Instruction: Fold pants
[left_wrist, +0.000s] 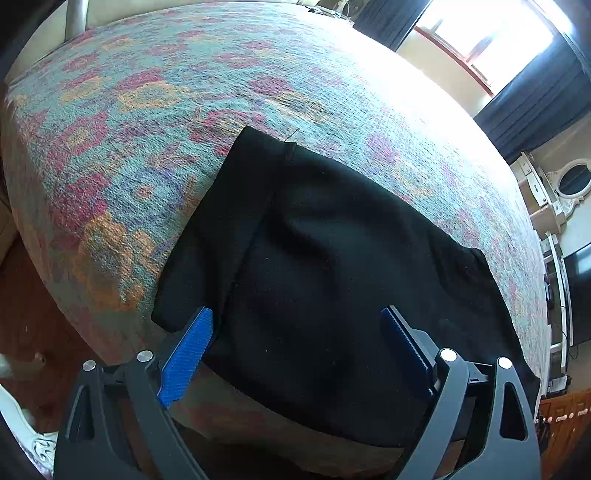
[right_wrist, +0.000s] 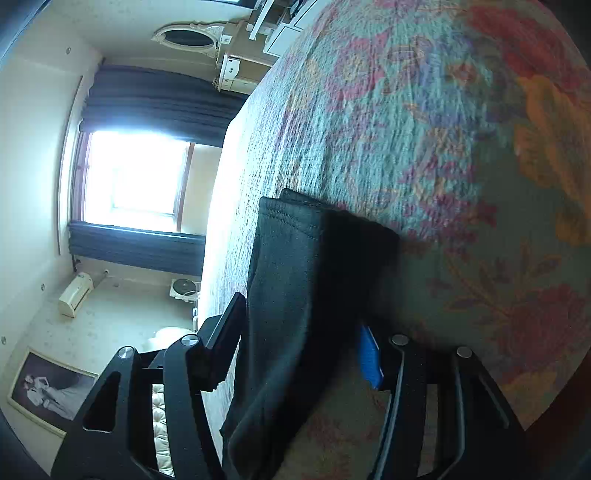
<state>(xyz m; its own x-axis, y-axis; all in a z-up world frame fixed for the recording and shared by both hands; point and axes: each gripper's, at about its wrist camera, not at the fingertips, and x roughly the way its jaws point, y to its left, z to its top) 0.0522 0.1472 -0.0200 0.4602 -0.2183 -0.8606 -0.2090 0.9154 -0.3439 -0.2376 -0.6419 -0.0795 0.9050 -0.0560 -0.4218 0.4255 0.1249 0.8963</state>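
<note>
Black pants (left_wrist: 325, 280) on floral bedspread (left_wrist: 147, 122)

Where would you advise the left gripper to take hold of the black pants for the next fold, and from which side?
I would grip the near edge of the black pants, where it drapes over the bed edge. Come in from the bedside: the left gripper already faces that hanging hem with open jaws, and free fabric pinches easily.

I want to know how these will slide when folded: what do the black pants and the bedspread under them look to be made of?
The black pants look like a soft matte knit, perhaps fleece or jersey: no sheen, rounded creases, a stitched hem in the right wrist view. The bedspread looks like a woven or quilted cotton-type cover: a ribbed, nubby surface with a faded floral pattern. The exact fibres cannot be told.
</note>
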